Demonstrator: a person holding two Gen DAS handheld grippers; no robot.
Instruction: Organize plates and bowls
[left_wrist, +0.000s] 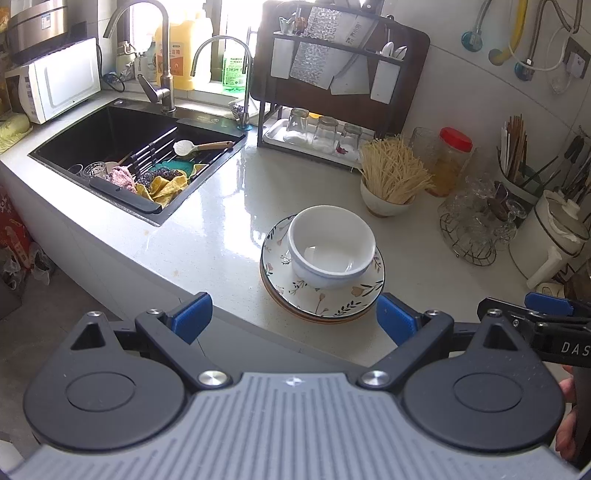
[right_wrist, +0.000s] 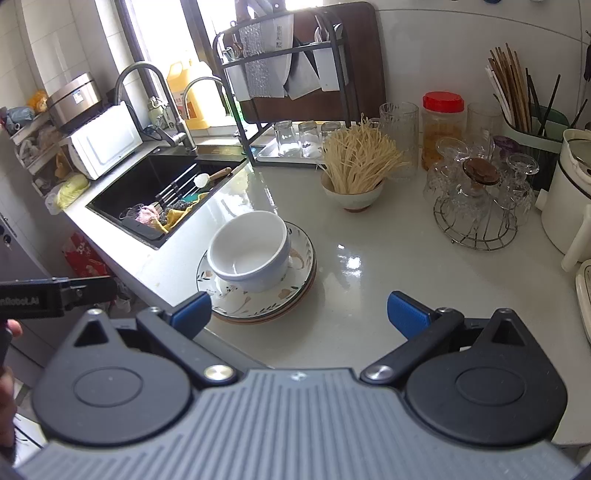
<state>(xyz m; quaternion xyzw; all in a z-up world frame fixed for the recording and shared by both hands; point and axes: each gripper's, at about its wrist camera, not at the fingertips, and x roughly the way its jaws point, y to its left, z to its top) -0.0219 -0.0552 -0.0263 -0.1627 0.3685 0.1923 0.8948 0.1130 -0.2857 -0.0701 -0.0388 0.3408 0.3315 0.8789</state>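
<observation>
A white bowl (left_wrist: 330, 245) (right_wrist: 251, 249) stands upright on a stack of floral plates (left_wrist: 332, 301) (right_wrist: 258, 302) near the front edge of the pale countertop (left_wrist: 221, 229) (right_wrist: 369, 295). My left gripper (left_wrist: 293, 319) is open, held just short of the stack with nothing between its blue fingers. My right gripper (right_wrist: 299, 314) is open too, to the right of the stack and above bare counter. The right gripper's tip (left_wrist: 546, 306) shows at the far right of the left wrist view.
A black sink (left_wrist: 110, 147) (right_wrist: 155, 184) holding cloths and a brush lies to the left. A dish rack (left_wrist: 332, 92) (right_wrist: 295, 92) with upturned glasses stands behind. A bowl of noodles (left_wrist: 389, 181) (right_wrist: 354, 173), jars, a wire glass stand (right_wrist: 480, 206) and a white kettle (right_wrist: 569, 192) crowd the right.
</observation>
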